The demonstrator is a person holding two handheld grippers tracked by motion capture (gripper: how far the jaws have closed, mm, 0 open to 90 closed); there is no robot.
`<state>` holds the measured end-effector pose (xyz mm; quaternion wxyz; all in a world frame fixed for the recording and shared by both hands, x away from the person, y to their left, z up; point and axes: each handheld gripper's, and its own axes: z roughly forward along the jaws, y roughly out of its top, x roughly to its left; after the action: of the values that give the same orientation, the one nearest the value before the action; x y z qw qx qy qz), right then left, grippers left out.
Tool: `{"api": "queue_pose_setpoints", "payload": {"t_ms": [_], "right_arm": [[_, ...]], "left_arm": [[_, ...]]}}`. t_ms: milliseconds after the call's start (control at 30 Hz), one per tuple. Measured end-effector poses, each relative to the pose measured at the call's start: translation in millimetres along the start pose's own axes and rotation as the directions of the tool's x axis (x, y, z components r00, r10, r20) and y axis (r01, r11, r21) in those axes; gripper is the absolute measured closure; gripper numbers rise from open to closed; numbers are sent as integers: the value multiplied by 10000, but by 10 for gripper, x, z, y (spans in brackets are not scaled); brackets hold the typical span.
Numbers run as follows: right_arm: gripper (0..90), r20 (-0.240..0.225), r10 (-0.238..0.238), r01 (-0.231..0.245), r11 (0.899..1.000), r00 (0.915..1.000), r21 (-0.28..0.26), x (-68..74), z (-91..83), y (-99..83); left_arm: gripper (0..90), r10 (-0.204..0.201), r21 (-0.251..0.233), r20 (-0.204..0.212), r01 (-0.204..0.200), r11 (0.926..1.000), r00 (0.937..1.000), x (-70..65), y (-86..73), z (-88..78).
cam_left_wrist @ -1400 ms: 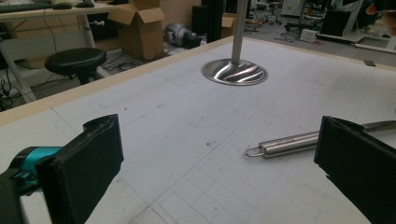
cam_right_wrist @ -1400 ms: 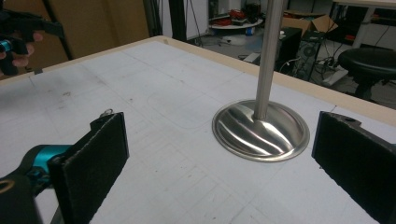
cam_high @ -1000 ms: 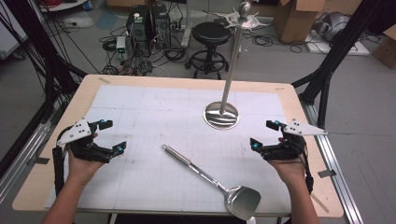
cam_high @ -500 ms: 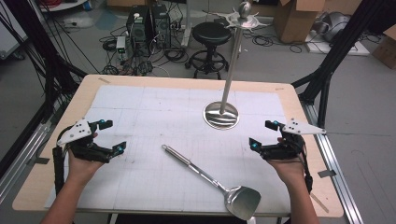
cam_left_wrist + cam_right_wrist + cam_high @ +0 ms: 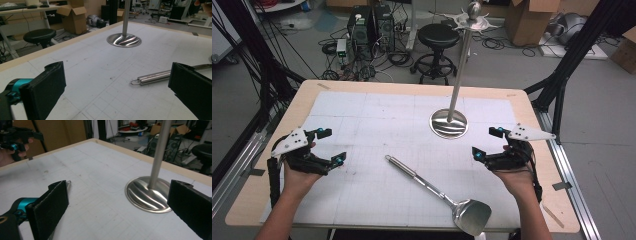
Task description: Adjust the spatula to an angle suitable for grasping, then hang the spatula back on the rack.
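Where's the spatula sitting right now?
In the high view the spatula lies flat near the table's front edge, between both grippers, blade toward the right gripper, in front of the stand's base.

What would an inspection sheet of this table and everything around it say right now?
Surface: table with white gridded mat.
Job's things: steel spatula lying diagonally; upright stand behind it.
Clutter: nothing seen.
Grippers: left hand-held gripper and right hand-held gripper, both open, holding nothing, apart from the spatula.
Cables: tangled on the floor beyond the table.
Surroundings: black stool, computer towers, cardboard boxes.
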<state>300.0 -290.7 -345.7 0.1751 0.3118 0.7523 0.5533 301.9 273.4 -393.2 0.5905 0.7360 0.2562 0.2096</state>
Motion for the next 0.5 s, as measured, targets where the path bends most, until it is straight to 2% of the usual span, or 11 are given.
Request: {"api": "queue_pose_setpoints", "payload": {"t_ms": [167, 200, 500], "right_arm": [[26, -321, -29, 40, 9994, 9995, 332, 37, 159, 51], [26, -449, -60, 82, 9988, 9990, 480, 65, 221, 80], [27, -837, -352, 435, 9941, 9959, 993, 181, 422, 238]], "left_arm": [[17, 129, 228, 42, -130, 9997, 9999, -8, -8, 7], [17, 98, 190, 36, -99, 9998, 9999, -10, -9, 3], [17, 31, 34, -38, -30, 10000, 10000, 19, -4, -23]]}}
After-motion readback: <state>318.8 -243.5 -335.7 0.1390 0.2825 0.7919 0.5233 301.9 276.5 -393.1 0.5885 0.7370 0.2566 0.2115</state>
